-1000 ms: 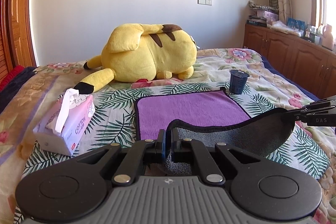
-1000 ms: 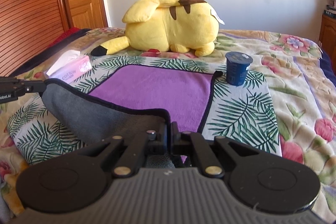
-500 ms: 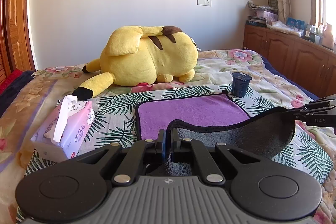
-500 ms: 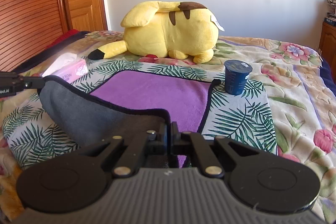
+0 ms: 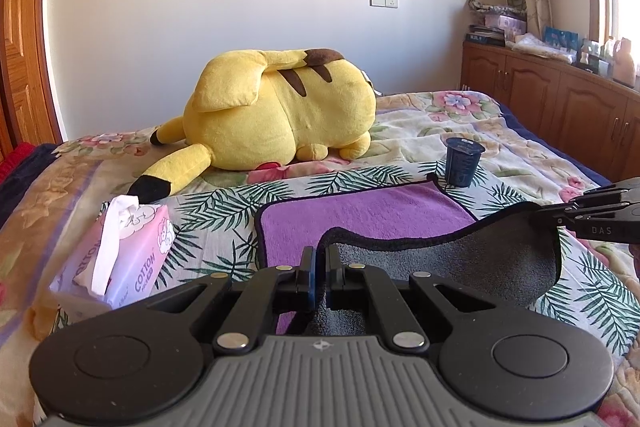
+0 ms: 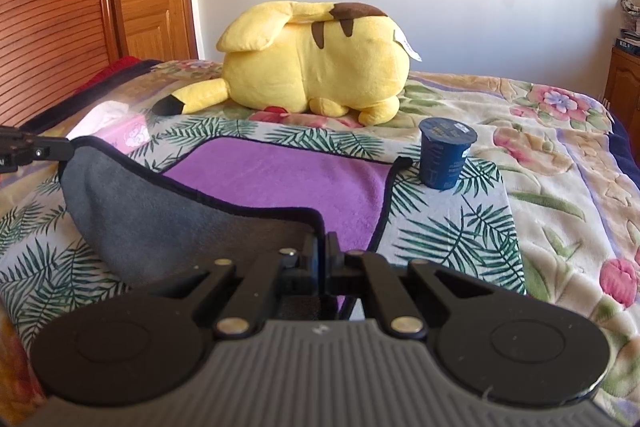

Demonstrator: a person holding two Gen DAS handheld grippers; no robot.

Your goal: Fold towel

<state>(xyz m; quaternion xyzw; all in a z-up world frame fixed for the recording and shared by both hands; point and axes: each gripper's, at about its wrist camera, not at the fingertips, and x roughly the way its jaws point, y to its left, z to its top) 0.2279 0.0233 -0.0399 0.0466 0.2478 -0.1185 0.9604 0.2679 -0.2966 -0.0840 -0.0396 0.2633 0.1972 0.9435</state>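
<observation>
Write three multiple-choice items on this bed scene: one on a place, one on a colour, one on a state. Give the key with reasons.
1. Where does the dark blue cup stand?
A. beside the towel's far right corner
B. on the tissue pack
C. on top of the plush toy

2. What colour is the towel's face that lies up on the bed?
A. green
B. purple
C. white

3. How does the towel's near edge stand?
A. flat on the bed
B. lifted, one corner in each tool
C. rolled into a tube

Key: 1 A, the cup sits on the bedspread by that corner. 2 B, the flat part is purple; the lifted underside is grey. 3 B, the left tool and right tool each pinch a corner.
</observation>
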